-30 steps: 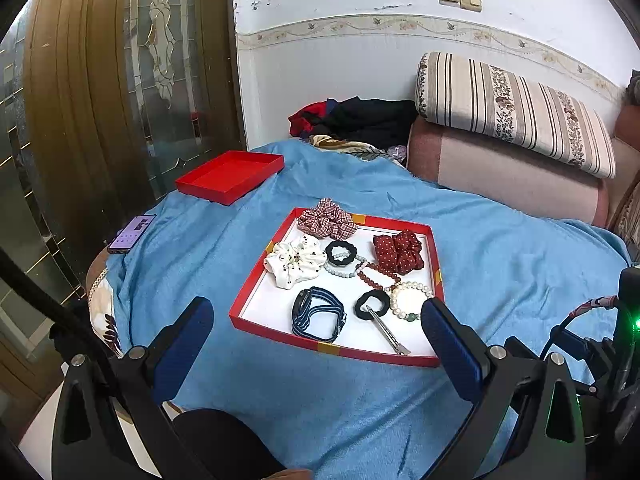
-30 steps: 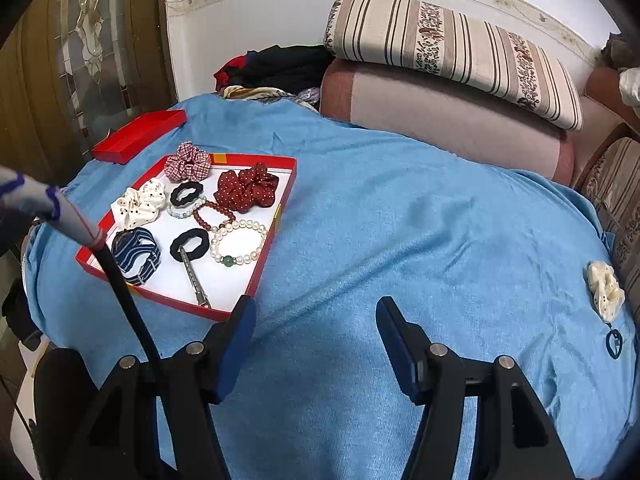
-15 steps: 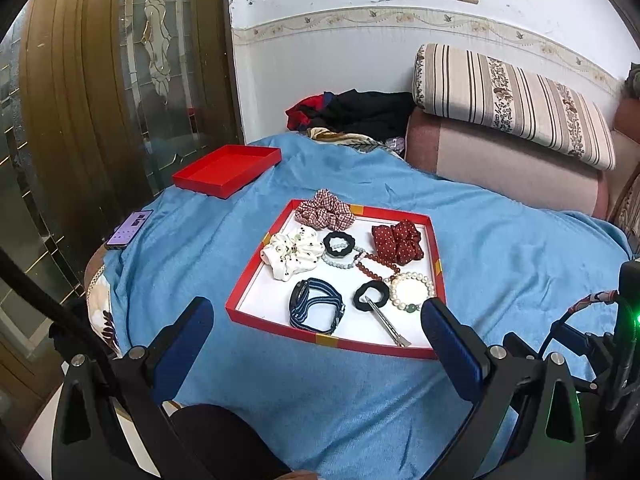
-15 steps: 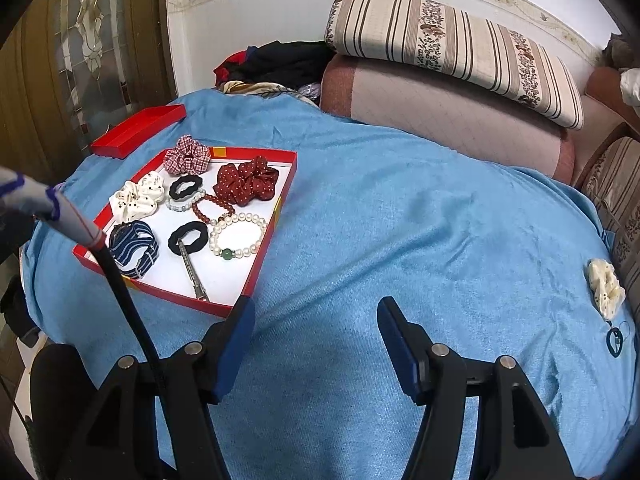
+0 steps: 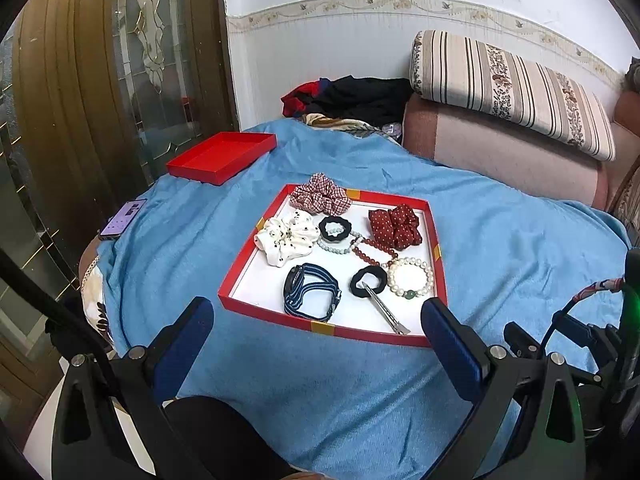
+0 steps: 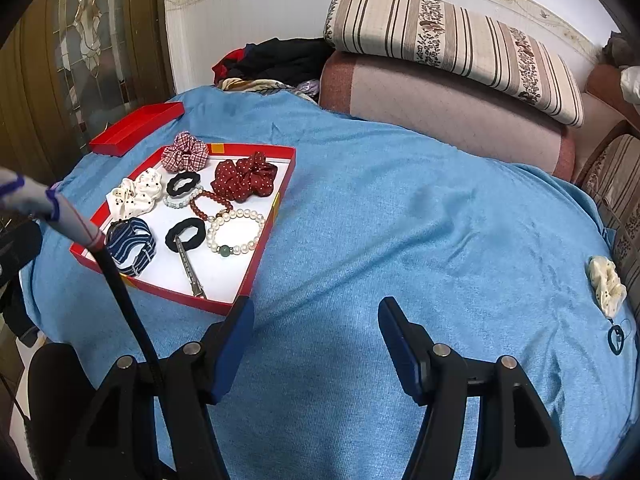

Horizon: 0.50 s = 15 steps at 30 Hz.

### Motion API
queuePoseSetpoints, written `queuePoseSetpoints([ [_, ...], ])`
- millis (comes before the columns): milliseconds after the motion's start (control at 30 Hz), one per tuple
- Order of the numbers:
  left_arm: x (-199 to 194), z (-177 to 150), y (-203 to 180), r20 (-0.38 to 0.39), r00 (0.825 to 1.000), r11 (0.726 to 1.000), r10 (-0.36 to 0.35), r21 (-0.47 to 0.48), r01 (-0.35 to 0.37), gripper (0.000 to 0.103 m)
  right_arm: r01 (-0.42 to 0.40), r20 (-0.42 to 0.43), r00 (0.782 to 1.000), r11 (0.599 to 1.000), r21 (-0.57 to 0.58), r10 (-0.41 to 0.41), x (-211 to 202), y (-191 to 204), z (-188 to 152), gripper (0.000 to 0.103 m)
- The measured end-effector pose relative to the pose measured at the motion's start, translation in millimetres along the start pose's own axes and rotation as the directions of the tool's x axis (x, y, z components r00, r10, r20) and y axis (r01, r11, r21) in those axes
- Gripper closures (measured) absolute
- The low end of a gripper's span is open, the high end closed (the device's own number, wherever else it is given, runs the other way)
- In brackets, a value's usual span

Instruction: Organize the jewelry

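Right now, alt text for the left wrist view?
A red tray on a blue blanket holds scrunchies, bead bracelets, a pearl bracelet, a striped watch band and a metal hair clip. The open left gripper hovers in front of it, holding nothing. A red lid and a phone lie further left.

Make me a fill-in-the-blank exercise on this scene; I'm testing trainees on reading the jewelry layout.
1. The white pearl bracelet carries a single bead coloured ____.
2. The long silver metal hair clip has one end lying on the ring-shaped ____ hair tie.
3. The cream dotted fabric scrunchie lies on the blue cloth, ____ the shallow red tray with the white floor.
4. Both the left tongs and the right tongs are ____.

Missing words: green; black; outside; open
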<state>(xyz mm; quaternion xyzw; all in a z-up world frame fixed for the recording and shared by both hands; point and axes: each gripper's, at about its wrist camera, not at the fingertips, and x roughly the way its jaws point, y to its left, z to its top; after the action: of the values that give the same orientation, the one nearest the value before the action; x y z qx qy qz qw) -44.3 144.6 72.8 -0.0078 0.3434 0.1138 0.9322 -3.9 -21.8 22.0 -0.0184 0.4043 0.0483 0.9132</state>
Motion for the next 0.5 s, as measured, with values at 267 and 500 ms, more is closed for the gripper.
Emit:
queuePoseSetpoints([
  [267, 4.9, -3.5, -0.7, -0.016, 1.000, 1.000, 0.006, 0.007, -0.005, 0.000, 0.015, 0.008, 1.000, 1.000, 0.001, -0.015, -0.5, 3.2, -0.1, 0.034],
  [500, 9.3, -5.9, -1.3, -0.036, 0.999, 1.000, -0.003, 0.010, 0.003, 0.000, 0.018, 0.004, 1.000, 1.000, -0.002, -0.018, 0.1, 4.5, -0.7, 0.034],
])
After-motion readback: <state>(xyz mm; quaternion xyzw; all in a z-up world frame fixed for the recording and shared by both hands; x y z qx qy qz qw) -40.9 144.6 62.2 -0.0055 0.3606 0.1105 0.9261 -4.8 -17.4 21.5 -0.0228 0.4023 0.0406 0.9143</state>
